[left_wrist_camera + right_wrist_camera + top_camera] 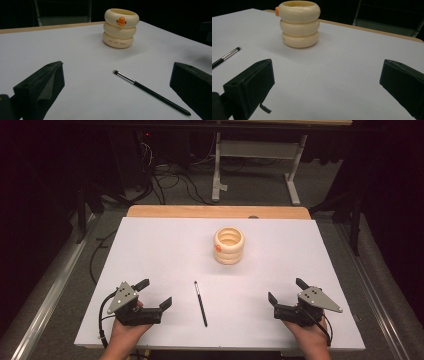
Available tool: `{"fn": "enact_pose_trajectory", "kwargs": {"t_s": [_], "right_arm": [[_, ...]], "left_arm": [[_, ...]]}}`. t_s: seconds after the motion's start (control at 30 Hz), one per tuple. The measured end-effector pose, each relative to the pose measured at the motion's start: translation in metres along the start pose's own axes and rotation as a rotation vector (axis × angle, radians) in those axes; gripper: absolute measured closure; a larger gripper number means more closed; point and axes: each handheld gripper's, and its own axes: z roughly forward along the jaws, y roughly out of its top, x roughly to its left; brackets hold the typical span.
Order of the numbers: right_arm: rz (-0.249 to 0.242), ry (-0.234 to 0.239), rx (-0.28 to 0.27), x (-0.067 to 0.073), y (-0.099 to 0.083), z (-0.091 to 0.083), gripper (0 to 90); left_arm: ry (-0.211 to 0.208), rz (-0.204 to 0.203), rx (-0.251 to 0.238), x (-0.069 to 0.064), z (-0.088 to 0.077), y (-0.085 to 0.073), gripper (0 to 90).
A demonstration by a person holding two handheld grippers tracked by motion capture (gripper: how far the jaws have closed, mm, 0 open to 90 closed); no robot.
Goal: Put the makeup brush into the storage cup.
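- A thin black brush (200, 303) is seen lying flat on the white table (165, 250), between the two grippers and touched by neither.
- Its bristle end is pointed away from the person, toward a cream holder (229, 246) shaped like three stacked rings.
- The holder is stood upright near the far middle of the table, well apart from the brush; an orange beak-like mark (121, 21) is borne on its top ring.
- The left gripper (154, 293) is held in a hand (126, 329) at the near left edge; its jaws are spread wide with nothing between them.
- The right gripper (287, 290) is held at the near right edge, jaws likewise spread wide and empty.
- In the left gripper view, the brush (150, 92) is found just ahead of the jaws, nearer the right-hand one.
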Motion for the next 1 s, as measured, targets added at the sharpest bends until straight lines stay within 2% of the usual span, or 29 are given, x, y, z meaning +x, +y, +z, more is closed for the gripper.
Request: {"fn": "enact_pose_trajectory", "kwargs": {"t_s": [0.23,0.43,0.8,1.0], "right_arm": [[0.046,-0.037,-0.011,-0.012,-0.002,-0.008,1.1],[0.059,-0.050,-0.017,-0.016,-0.003,-0.009,1.1],[0.049,-0.058,-0.017,-0.018,-0.004,-0.007,1.1],[0.034,-0.047,-0.007,-0.016,-0.005,-0.001,1.1]], "left_arm": [[-0.010,0.007,-0.006,-0.002,-0.001,0.001,0.3],[-0.009,0.003,-0.005,0.000,0.000,0.001,0.3],[-0.021,0.005,-0.006,-0.002,0.000,0.001,0.3],[-0.048,0.032,-0.015,-0.007,0.001,0.005,0.3]]}}
